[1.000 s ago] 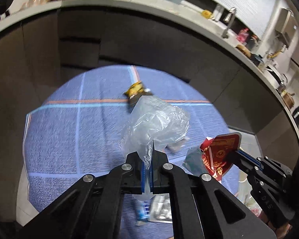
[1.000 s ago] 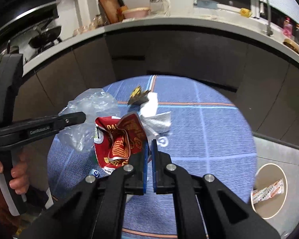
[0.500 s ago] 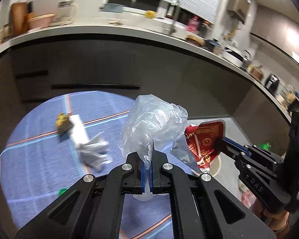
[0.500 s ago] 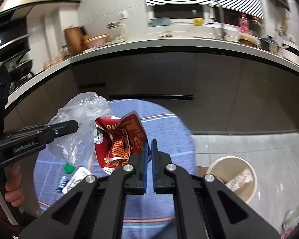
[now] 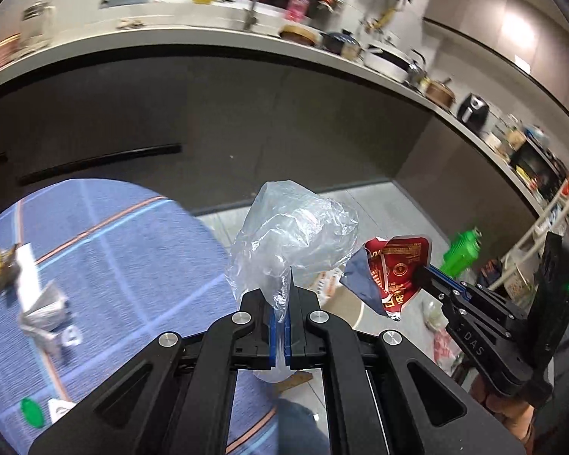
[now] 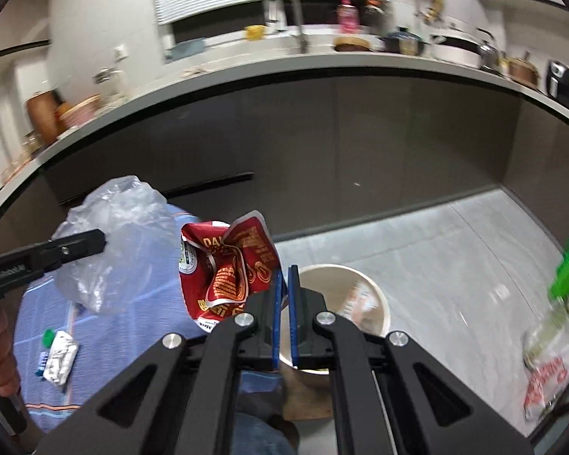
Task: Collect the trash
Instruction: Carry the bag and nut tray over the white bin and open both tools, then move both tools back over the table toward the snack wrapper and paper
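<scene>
I am in a kitchen, with a long counter [image 6: 322, 72] far across the back and a blue rug [image 5: 106, 250] on the floor to the left. Some trash lies on the rug: a crumpled paper [image 5: 43, 311] and a green cap [image 5: 32, 412].

The round bin [image 6: 375, 295] sits on the grey floor, near me and just past my right gripper [image 6: 283, 303]. It has a wrapper inside.

I think I am at the carrying step, bringing two pieces to the bin.

My left gripper [image 5: 280, 326] has its fingers squeezed tight on a clear plastic bag [image 5: 292, 239]. My right gripper's fingers sit very close together and pinch the edge of a red snack wrapper [image 6: 227, 265].

Next I should move both grippers over the bin, then let go so the pieces fall in. The bag is light and may drift, so I should go low.
</scene>
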Motion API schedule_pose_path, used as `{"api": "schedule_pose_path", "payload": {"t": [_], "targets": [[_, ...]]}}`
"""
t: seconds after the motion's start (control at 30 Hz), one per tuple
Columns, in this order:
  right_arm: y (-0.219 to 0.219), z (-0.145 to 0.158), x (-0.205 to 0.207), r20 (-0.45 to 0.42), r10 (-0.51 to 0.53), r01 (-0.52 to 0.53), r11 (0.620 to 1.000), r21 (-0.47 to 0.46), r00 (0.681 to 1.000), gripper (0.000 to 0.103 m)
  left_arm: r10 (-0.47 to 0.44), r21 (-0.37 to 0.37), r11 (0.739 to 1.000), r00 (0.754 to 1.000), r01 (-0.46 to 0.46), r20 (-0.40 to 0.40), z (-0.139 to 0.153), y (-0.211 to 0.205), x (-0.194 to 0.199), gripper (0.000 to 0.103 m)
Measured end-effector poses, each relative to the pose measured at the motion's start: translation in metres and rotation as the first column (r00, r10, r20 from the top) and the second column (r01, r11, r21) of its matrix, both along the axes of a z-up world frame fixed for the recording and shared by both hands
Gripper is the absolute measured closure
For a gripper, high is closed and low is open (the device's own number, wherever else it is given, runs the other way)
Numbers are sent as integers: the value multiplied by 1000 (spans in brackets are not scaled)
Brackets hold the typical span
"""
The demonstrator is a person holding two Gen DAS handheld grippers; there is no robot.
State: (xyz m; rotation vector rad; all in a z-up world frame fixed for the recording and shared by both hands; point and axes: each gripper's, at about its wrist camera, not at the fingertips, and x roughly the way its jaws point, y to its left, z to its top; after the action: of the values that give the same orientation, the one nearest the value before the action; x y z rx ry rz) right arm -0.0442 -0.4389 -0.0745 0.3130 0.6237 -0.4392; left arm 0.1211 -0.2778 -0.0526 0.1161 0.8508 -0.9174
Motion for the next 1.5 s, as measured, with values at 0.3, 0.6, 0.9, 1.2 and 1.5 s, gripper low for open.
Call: {"api": "schedule_pose_path", "payload": {"t": [0.3,0.6,0.9,1.2,1.5], "targets": [[-43,-48,-10,-80,-88,93,994,57,993,98,-102,59,993,995,103,-23,-33,-77,-4,101],[-71,-98,-1,-159,-96,114,987,110,983,98,-148,138,978,986,157,-75,-82,-135,2,101],[-84,-131,23,-228,-63,95,986,136,972,97,-143,222,962,985,161,-94,-126,-166,14,100],[-70,-137,33,-262,8,-7,1000,6,965,40,-51,164,985,999,52,-7,-118,-160,20,12],[-63,-125,26,-242,12,-25,998,-50,970,4,2,143,990,1000,-3,5,-104,-146,19,9]]}}
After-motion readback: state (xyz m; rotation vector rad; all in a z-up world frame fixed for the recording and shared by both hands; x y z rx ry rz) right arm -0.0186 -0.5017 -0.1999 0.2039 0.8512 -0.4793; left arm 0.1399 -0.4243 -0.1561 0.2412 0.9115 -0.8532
